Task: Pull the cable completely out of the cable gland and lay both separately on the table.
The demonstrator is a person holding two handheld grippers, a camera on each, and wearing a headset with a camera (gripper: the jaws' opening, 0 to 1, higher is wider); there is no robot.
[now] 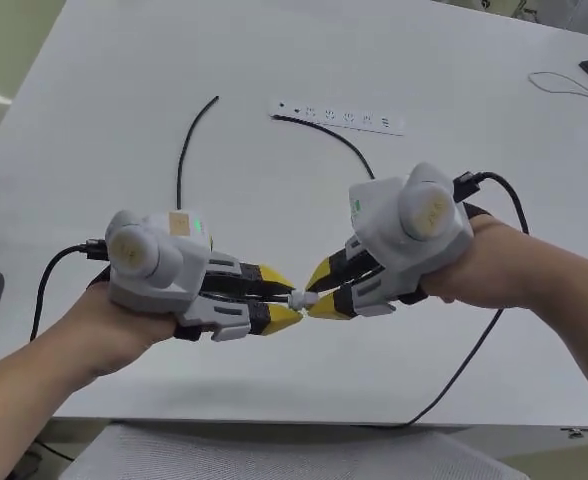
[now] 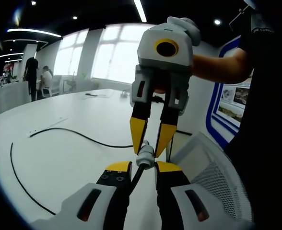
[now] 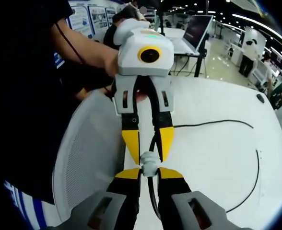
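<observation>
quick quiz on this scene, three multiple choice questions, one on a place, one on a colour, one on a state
1. Where is the gland?
A. lying on the table, let go
B. between the tips of the left gripper and the right gripper
C. inside a box

2. What colour are the gripper tips?
A. red
B. yellow
C. blue

3. What state is the cable in?
A. running through the gland
B. pulled out and lying apart from it
C. coiled round a gripper

Answers: 1 B, the two grippers meet on it above the table. 2 B, the tips are yellow in all three views. 3 A, the black cable leaves the white gland between the left gripper's jaws.
</observation>
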